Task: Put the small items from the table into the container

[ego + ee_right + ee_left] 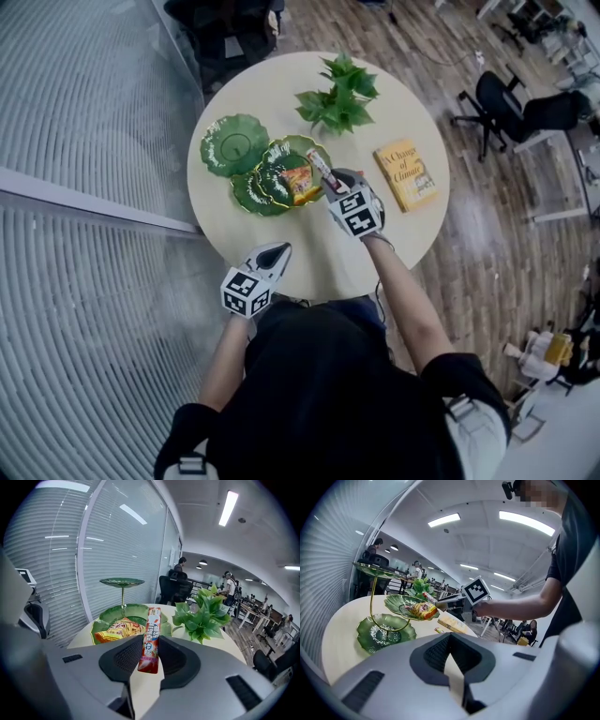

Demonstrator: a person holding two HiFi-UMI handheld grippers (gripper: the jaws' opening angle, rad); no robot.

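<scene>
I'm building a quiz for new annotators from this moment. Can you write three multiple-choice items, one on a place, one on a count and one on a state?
1. Where does the yellow book lie on the table?
A) at the left edge
B) right of the plant, near the edge
C) at the centre

2. How many green leaf dishes are there?
A) two
B) five
C) three

3. The right hand-held gripper is:
A) shut on a red stick packet
B) open and empty
C) shut on nothing

Key: 1 B, as the head view shows. 2 C, top, middle and bottom dishes. 3 A, the packet sits clamped between its jaws.
</scene>
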